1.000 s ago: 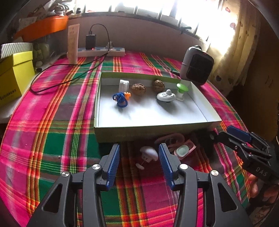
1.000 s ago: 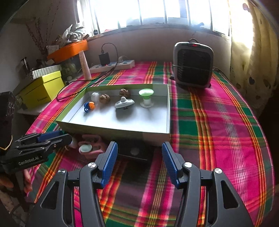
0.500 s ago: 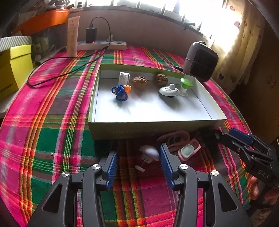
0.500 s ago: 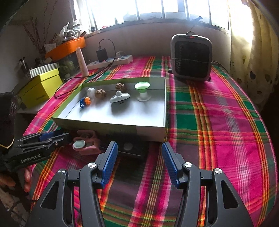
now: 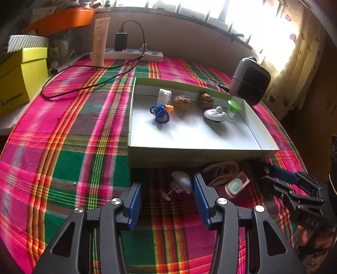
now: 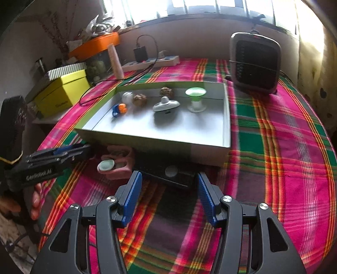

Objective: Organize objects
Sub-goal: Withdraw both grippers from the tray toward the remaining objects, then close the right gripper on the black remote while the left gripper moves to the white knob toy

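A shallow green-sided box (image 5: 189, 157) (image 6: 155, 145) on the plaid cloth holds a blue ring toy (image 5: 161, 111), two walnuts (image 5: 182, 102), a grey disc (image 5: 214, 113) and a green stand (image 5: 233, 107). In front of it lie a small white plug (image 5: 181, 183), a pink case (image 5: 236, 185) (image 6: 114, 166) and a black box (image 6: 168, 172). My left gripper (image 5: 167, 200) is open, its fingers on either side of the white plug. My right gripper (image 6: 169, 196) is open, just in front of the black box.
A dark heater (image 6: 256, 63) stands at the back right. A power strip (image 5: 134, 55) with a black cable, a yellow box (image 5: 19, 80) and an orange tray (image 5: 63, 19) are at the back left.
Both grippers have moved forward toward the box. The white plug now sits between the left fingers, against the right one. The black box is closer to the right fingers.
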`<state>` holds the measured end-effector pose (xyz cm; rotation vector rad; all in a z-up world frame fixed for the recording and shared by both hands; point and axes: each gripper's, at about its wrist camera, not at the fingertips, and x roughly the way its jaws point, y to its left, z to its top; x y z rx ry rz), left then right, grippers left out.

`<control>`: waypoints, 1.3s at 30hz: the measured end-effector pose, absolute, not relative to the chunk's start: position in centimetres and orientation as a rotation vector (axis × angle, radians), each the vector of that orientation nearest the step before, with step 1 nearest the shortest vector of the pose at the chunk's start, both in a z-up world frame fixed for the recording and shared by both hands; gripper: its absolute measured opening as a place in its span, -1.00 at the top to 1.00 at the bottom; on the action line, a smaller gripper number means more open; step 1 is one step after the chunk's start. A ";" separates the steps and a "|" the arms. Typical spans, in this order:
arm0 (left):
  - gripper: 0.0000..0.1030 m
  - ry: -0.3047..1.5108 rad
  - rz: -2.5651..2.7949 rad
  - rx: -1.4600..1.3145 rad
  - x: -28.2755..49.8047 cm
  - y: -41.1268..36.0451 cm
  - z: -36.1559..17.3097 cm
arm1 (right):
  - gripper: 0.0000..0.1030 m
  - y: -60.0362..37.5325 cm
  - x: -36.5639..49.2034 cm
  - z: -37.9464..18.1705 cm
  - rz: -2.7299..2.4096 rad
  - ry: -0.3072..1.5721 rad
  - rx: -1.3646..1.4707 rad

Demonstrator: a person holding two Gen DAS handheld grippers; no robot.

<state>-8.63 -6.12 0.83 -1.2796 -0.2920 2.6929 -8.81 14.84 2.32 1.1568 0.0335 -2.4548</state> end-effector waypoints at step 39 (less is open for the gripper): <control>0.13 -0.175 2.705 -1.286 -9.0 -6.0 0.8 | -0.09 11.7 -9.5 1.3 -2.404 0.299 1.184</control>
